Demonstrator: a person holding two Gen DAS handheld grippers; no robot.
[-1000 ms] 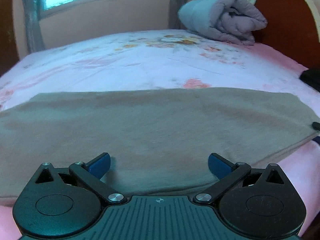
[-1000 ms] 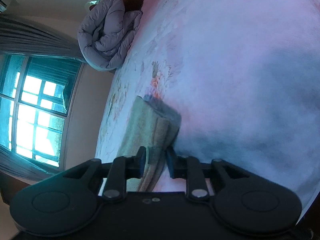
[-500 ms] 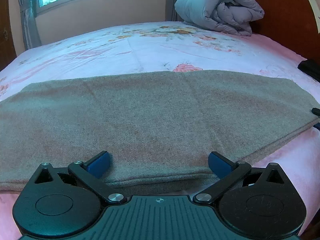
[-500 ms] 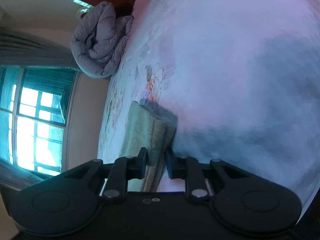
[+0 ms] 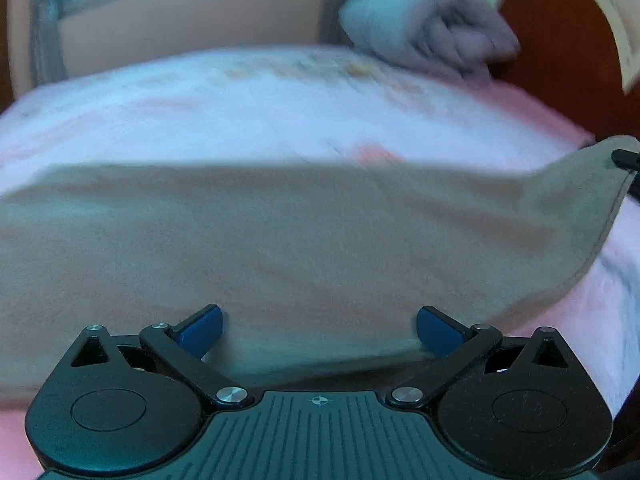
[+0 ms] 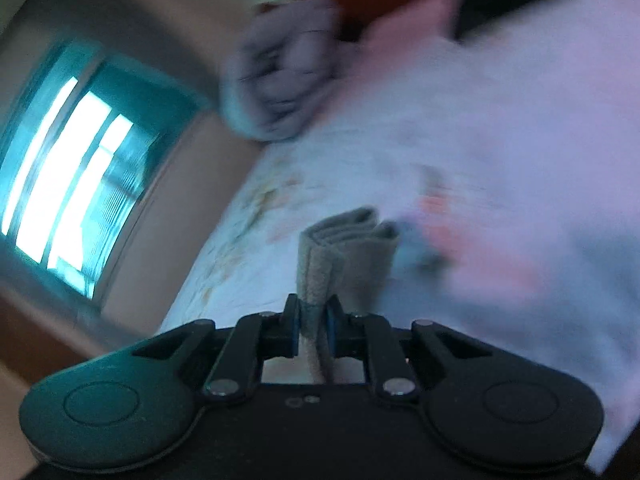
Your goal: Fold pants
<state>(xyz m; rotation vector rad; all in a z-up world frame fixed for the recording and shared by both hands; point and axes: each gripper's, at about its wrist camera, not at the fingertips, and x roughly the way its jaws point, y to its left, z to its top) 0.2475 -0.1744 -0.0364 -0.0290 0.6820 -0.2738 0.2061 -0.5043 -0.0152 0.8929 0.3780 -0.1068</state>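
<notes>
Motion-blurred bedsheet (image 5: 280, 112) and rolled quilt (image 6: 280, 80); pants (image 5: 280, 240) cut off at left edge.

Pants (image 5: 280, 240): matt brown-grey cloth with a soft, slightly napped face and a stitched hem. Bed (image 5: 240, 120): smooth printed sheet, pink and white, matt. Rolled quilt (image 5: 432, 36): soft grey padded cloth. Headboard (image 5: 560, 52): glossy reddish-brown panel. Left claw (image 5: 319, 330): matt black plastic links, bright metal pivot pins, blue pads (image 5: 200, 330) that look rubbery.
</notes>
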